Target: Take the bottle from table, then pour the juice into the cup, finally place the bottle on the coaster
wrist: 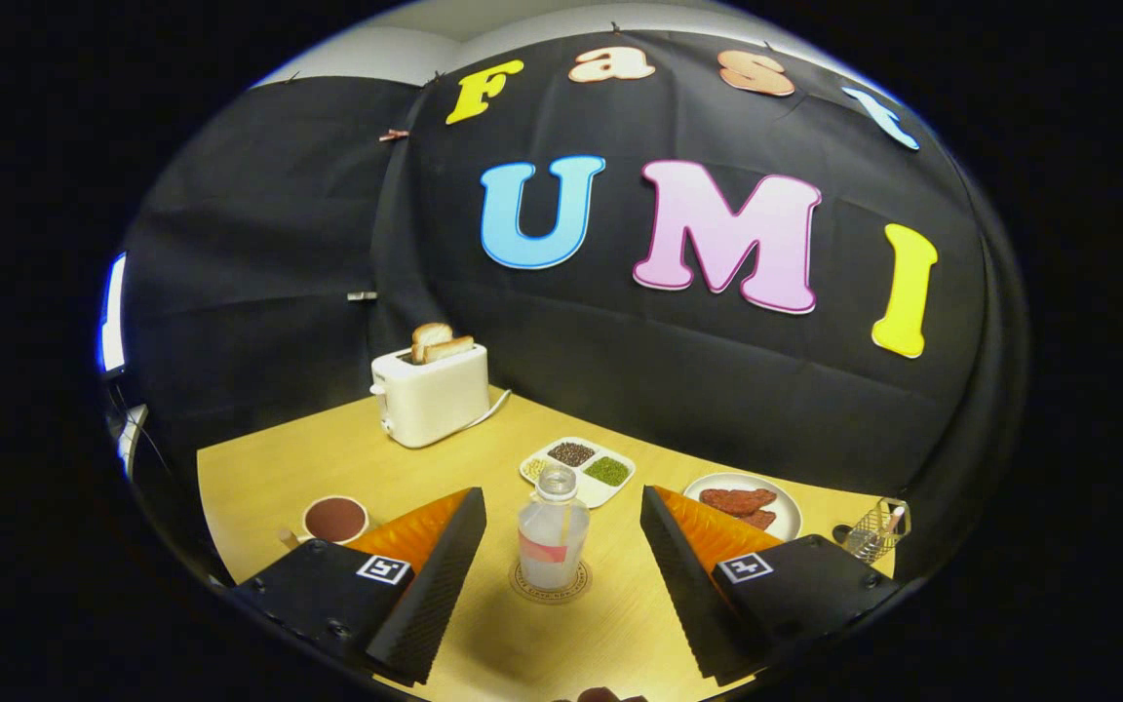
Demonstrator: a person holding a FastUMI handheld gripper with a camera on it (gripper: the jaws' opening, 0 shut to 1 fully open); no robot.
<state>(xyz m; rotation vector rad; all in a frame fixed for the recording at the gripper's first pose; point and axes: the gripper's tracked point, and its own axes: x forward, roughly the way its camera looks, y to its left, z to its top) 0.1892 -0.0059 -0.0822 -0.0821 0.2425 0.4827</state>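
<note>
A clear plastic bottle (553, 527) without a cap stands upright on a round coaster (550, 583) on the wooden table (269, 468). It sits just ahead of my gripper (561, 512), between the lines of the two fingers, with a wide gap on each side. The gripper is open and neither finger touches the bottle. A white cup (334, 520) holding dark liquid rests to the left, beyond the left finger (445, 556).
A white toaster (431, 392) with two bread slices stands at the back left. A divided dish of grains (578, 468) lies behind the bottle. A plate with reddish food (745, 505) and a wire holder (878, 529) sit at the right.
</note>
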